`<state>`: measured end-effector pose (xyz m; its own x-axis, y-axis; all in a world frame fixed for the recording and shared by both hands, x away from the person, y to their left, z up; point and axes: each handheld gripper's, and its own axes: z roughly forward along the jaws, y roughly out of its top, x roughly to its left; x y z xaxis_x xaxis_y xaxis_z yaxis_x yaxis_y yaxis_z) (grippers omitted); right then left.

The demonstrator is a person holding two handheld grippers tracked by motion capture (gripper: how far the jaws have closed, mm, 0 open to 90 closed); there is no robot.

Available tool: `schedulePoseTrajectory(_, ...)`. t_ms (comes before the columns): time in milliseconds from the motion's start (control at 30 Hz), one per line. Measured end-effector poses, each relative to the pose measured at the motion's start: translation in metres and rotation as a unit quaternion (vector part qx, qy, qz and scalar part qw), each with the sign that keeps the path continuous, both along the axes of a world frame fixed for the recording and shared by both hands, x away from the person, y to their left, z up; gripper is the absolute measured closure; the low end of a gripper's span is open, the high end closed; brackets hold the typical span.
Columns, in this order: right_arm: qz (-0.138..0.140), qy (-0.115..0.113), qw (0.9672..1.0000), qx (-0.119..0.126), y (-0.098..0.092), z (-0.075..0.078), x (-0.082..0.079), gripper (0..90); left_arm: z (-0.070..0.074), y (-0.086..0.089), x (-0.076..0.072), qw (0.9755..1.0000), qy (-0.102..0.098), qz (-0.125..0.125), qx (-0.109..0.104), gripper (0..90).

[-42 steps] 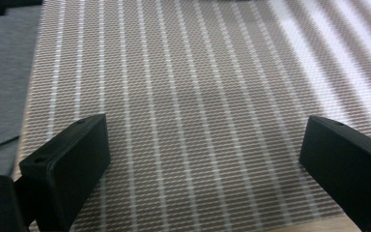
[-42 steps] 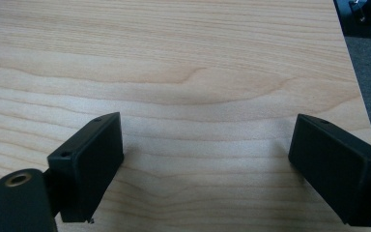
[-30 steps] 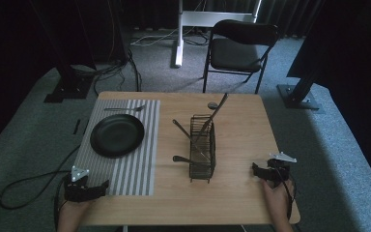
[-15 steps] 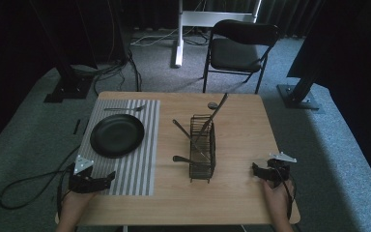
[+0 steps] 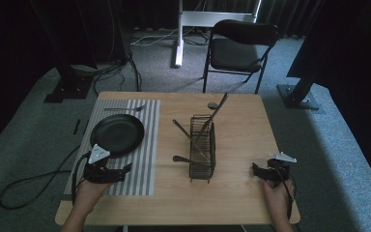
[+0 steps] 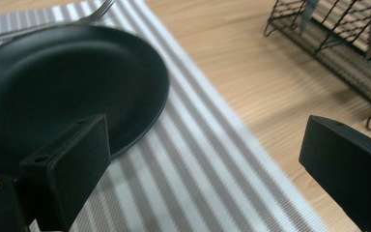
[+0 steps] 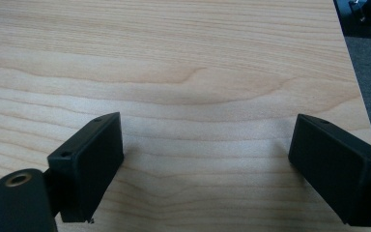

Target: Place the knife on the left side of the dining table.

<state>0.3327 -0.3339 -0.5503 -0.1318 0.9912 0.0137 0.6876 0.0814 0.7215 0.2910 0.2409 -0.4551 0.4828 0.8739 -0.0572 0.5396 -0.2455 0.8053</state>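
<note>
Left gripper (image 5: 125, 169), lower left, jaws wide, empty, has advanced onto the mat (image 5: 145, 145) beside the plate (image 5: 117, 134); its own view adds the rack (image 6: 338, 43); right gripper (image 5: 255, 170) wide, empty, unmoved.

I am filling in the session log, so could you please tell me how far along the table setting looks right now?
Done: a round black plate sits on the grey striped placemat, with a metal fork beyond it. In hand: nothing; the left gripper is open beside the plate, and the right gripper is open over bare wooden table. Left: several utensils remain in the black wire caddy.
</note>
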Motion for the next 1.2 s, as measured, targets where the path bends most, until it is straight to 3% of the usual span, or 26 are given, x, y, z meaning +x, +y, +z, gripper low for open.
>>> schedulePoseTrajectory(500,0.001,-0.001,1.0000,-0.001,0.000,0.000,0.000,11.4,0.021,-0.036,0.016,0.9989,-0.017,-0.043,-0.003,4.3)
schedulePoseTrajectory(900,0.000,0.000,1.0000,0.000,0.000,0.000,0.000,11.4,0.046,-0.068,0.033,0.9964,-0.034,-0.078,0.001,4.3)
schedulePoseTrajectory(1200,0.000,-0.001,1.0000,0.000,0.000,0.000,0.000,11.4,0.060,-0.082,0.045,0.9944,-0.038,-0.099,-0.001,4.3)
